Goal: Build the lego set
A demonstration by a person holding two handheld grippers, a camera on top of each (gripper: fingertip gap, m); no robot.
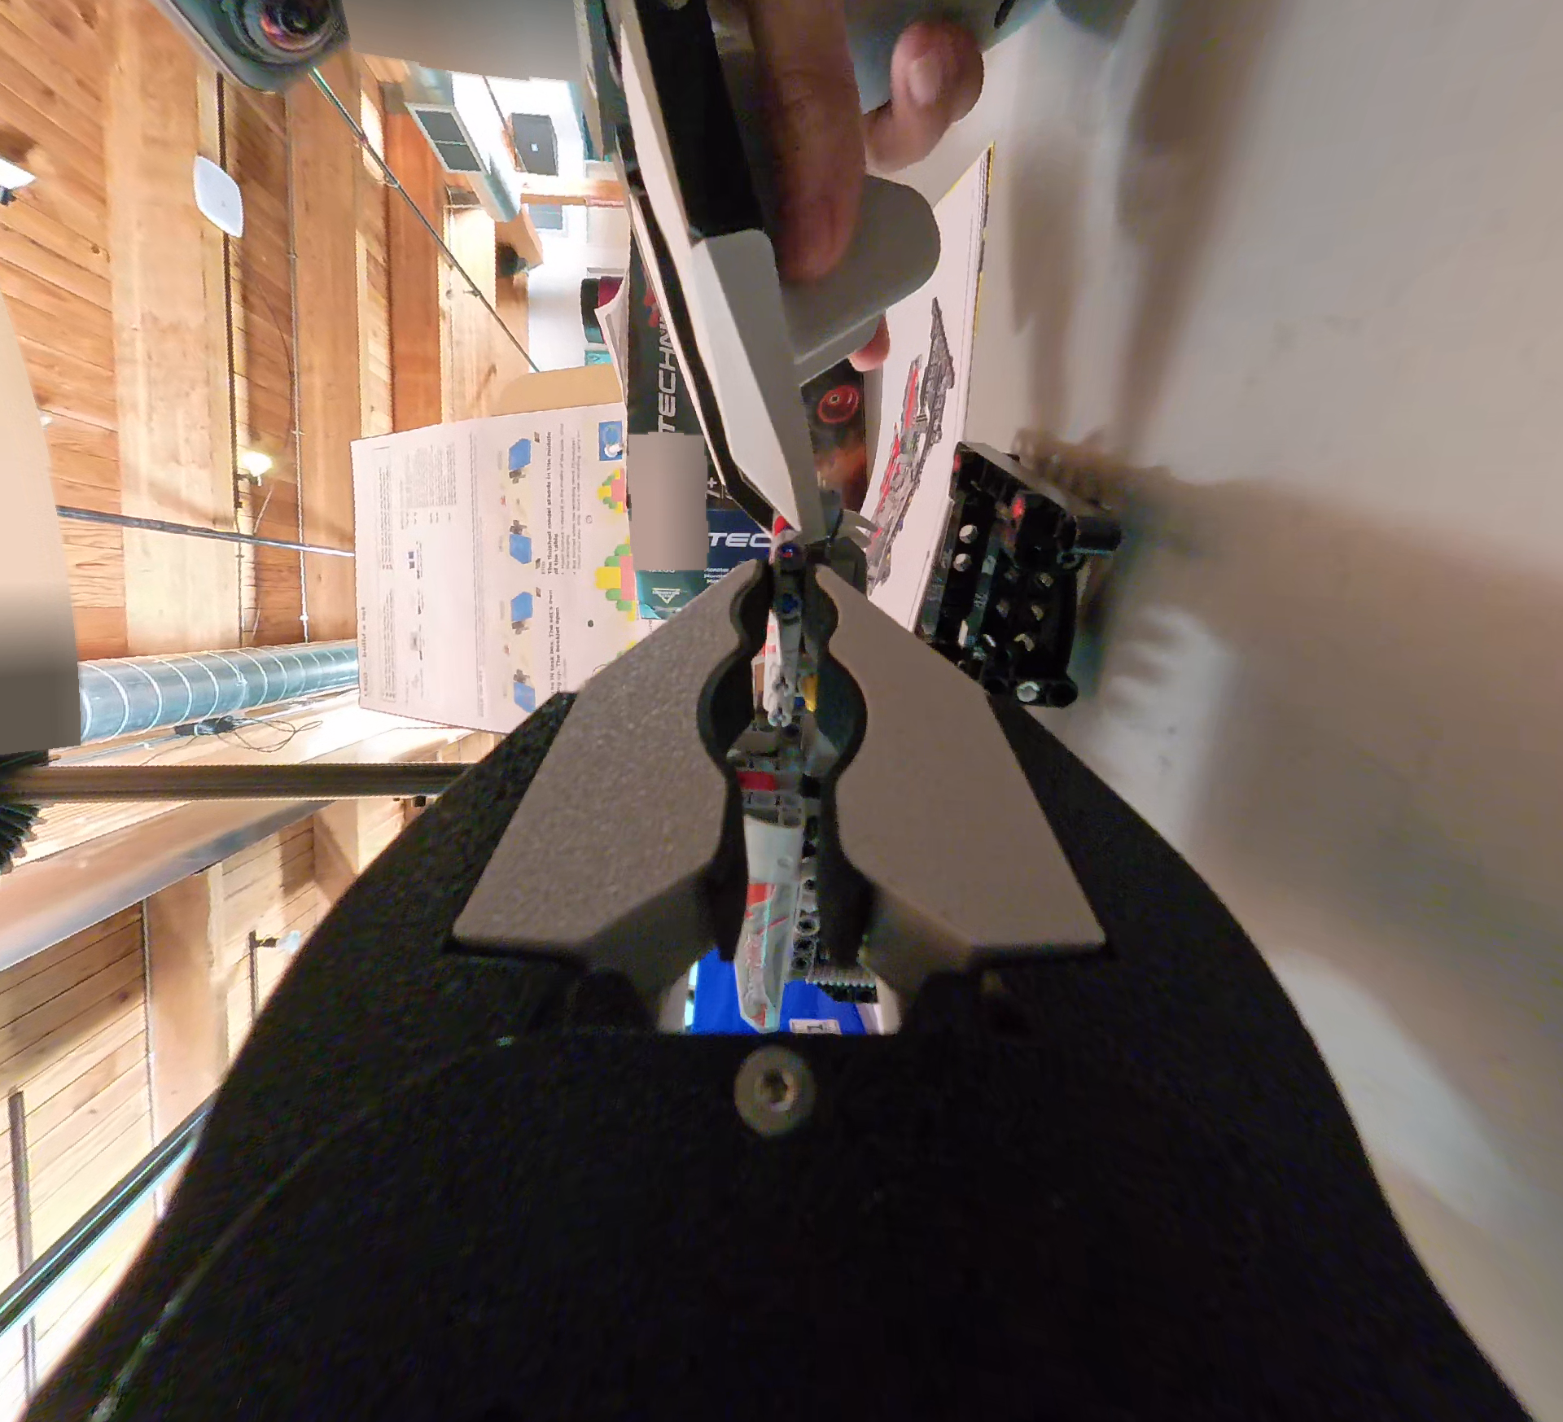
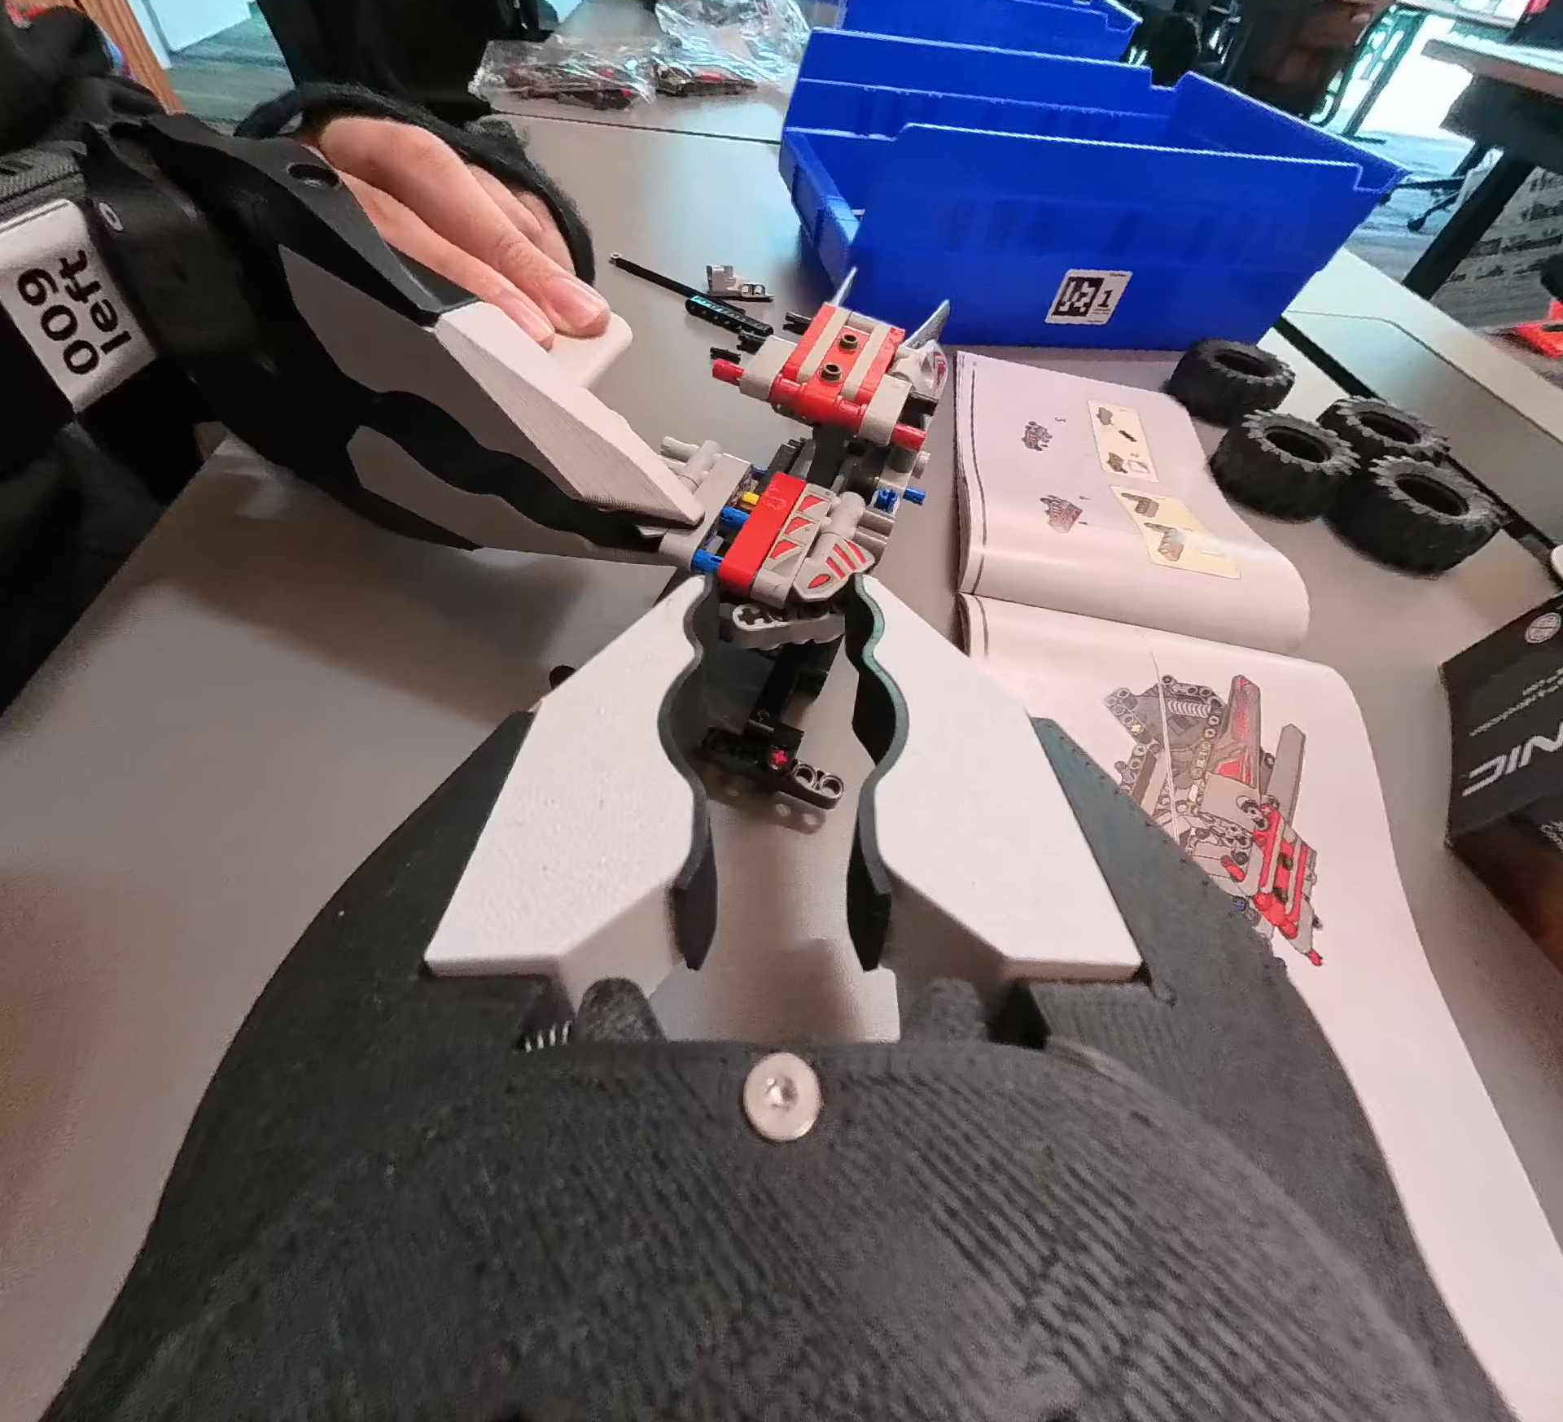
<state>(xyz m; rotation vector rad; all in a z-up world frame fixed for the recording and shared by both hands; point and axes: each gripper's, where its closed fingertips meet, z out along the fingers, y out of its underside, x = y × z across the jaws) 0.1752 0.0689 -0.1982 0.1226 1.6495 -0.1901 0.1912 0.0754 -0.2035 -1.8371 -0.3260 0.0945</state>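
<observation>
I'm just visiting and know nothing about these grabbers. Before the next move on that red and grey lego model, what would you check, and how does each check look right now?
1. Left gripper clamped on the lego model: ok.
2. Right gripper gripping the model: cannot tell; its tips flank the model's lower end.
3. Instruction booklet open and visible: ok.
4. Tyres within view, beside the booklet: ok.
5. Black lego frame on the table: ok.

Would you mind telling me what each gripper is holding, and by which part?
Both hold the lego model: the left gripper clamps its grey side edge, the right gripper its grey lower end.
</observation>
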